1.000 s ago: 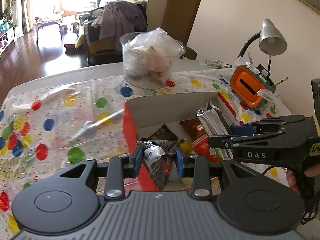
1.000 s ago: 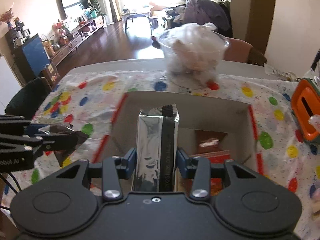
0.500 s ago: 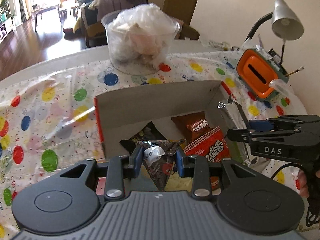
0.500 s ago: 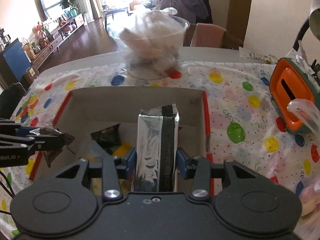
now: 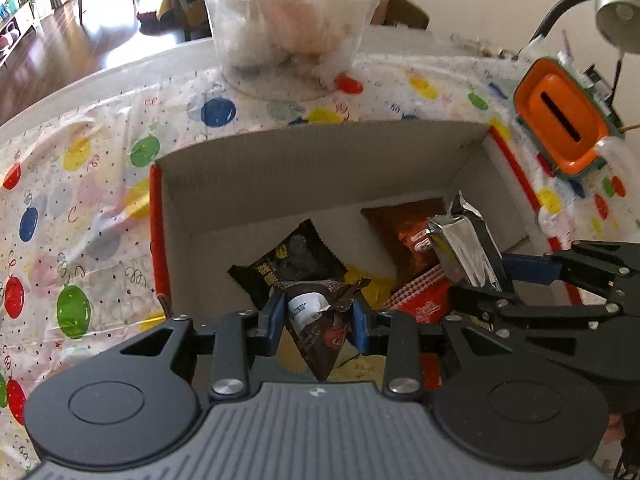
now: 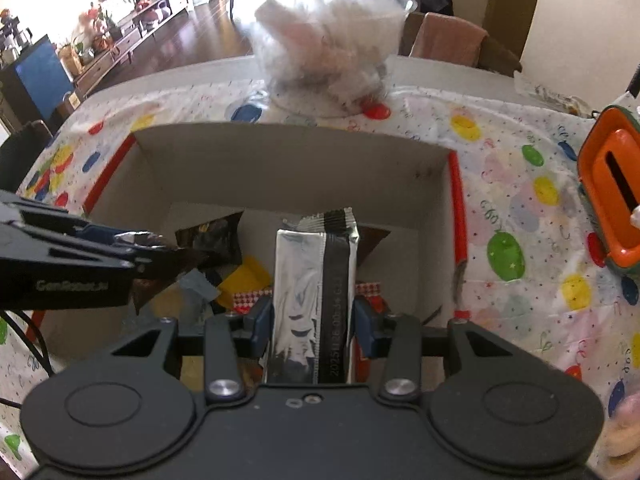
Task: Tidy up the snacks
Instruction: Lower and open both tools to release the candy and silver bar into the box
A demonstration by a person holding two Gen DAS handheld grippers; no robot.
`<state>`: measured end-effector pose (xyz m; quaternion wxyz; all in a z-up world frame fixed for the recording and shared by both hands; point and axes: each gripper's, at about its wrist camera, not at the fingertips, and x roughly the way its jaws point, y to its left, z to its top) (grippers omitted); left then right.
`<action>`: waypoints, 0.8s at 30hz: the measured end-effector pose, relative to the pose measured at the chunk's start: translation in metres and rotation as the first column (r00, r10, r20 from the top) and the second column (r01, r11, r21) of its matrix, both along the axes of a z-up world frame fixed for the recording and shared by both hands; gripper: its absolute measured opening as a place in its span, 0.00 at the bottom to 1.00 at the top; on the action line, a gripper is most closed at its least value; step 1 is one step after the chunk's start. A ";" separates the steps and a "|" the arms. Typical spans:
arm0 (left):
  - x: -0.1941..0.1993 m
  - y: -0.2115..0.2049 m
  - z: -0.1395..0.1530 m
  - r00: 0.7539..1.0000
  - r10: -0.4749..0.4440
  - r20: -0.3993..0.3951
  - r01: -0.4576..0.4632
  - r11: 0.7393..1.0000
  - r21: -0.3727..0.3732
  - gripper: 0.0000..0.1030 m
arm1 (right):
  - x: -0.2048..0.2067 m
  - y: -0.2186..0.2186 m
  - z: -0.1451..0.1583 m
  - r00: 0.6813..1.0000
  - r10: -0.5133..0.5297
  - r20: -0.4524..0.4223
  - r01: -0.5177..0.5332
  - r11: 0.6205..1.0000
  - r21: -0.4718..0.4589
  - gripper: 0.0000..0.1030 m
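Holding a snack in each claw, you have both grippers over the open cardboard box [image 5: 320, 168]. Your left gripper [image 5: 318, 318] is clamped on a dark brown triangular packet [image 5: 320, 332] with a white label, its point hanging down above the near-left part of the box. Your right gripper [image 6: 312, 320] is closed on a silver foil packet [image 6: 312, 300] with a black seam strip, held upright over the near middle of the box; in the left wrist view the same packet [image 5: 466, 248] stands tilted at the right, pinched by the right gripper [image 5: 492, 280].

Inside the box lie other snacks: a black packet [image 5: 296, 256] with yellow print near the centre, an orange-brown packet [image 5: 404, 228] against the far wall, and a red packet [image 5: 424, 300] near the right side. Something yellow [image 5: 376, 284] shows between them, though you cannot tell from here whether it is a wrapper or the box floor.

The box has red outer edges and sits on a tablecloth [image 5: 80, 200] printed with coloured balloons. Beyond its far wall stands a clear plastic tub [image 5: 288, 28] stuffed with pale bags. To the far right an orange slotted container [image 5: 560, 116] rests on the cloth, with a grey desk lamp [image 5: 616, 12] behind it.
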<state>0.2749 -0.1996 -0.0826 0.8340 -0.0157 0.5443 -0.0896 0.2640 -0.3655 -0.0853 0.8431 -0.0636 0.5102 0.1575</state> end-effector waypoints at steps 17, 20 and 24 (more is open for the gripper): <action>0.007 -0.001 -0.008 0.998 0.013 -0.063 -0.011 1.000 0.019 0.39 | -0.006 0.001 -0.005 1.000 0.007 -0.019 -0.007 1.000 0.012 0.47; 0.002 0.000 -0.003 0.999 0.018 -0.030 -0.017 1.000 0.020 0.50 | -0.008 -0.003 -0.001 1.000 -0.007 -0.011 0.007 1.000 0.029 0.54; -0.006 0.002 0.005 0.999 0.033 0.005 -0.033 0.999 0.005 0.62 | -0.016 -0.007 0.007 1.000 -0.019 0.006 0.019 0.998 0.058 0.62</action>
